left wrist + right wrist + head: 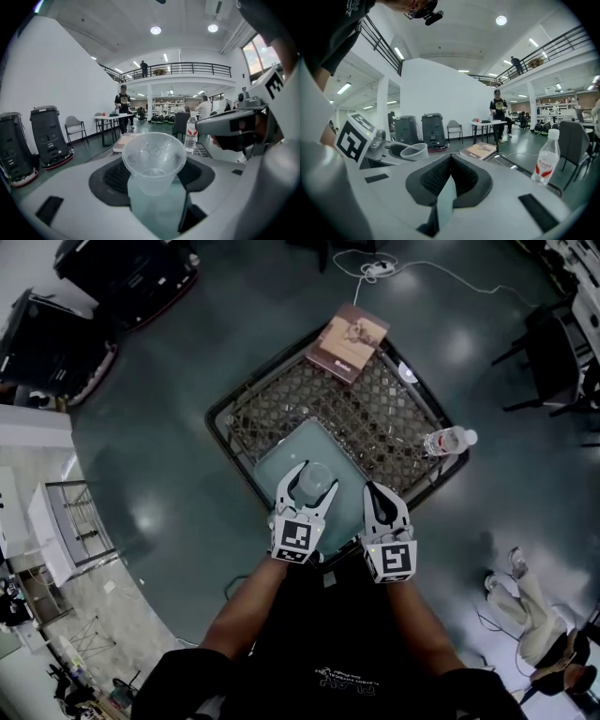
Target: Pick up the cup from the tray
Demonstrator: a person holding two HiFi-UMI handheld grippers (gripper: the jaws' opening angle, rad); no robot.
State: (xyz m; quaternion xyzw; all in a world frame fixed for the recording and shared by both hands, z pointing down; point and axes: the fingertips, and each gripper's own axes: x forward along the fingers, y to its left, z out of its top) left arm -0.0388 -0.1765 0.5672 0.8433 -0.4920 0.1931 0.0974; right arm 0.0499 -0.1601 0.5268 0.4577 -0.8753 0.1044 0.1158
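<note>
A clear plastic cup (314, 479) stands upright between the two fingers of my left gripper (314, 474), over the pale teal tray (277, 461). In the left gripper view the cup (153, 159) fills the space between the curved black pads, which close on its sides, and the tray (157, 213) shows below it. The right gripper view shows the same cup (414, 151) at its left, held in the left gripper. My right gripper (378, 498) hovers just right of the tray's near corner, shut with nothing in it (449, 161).
The tray lies on a black wire-mesh table (375, 409). A brown book (347, 341) rests on its far corner and a water bottle (448, 441) lies at its right edge. Black machines (122, 277), a chair (553, 362) and a cable (380, 268) stand around on the floor.
</note>
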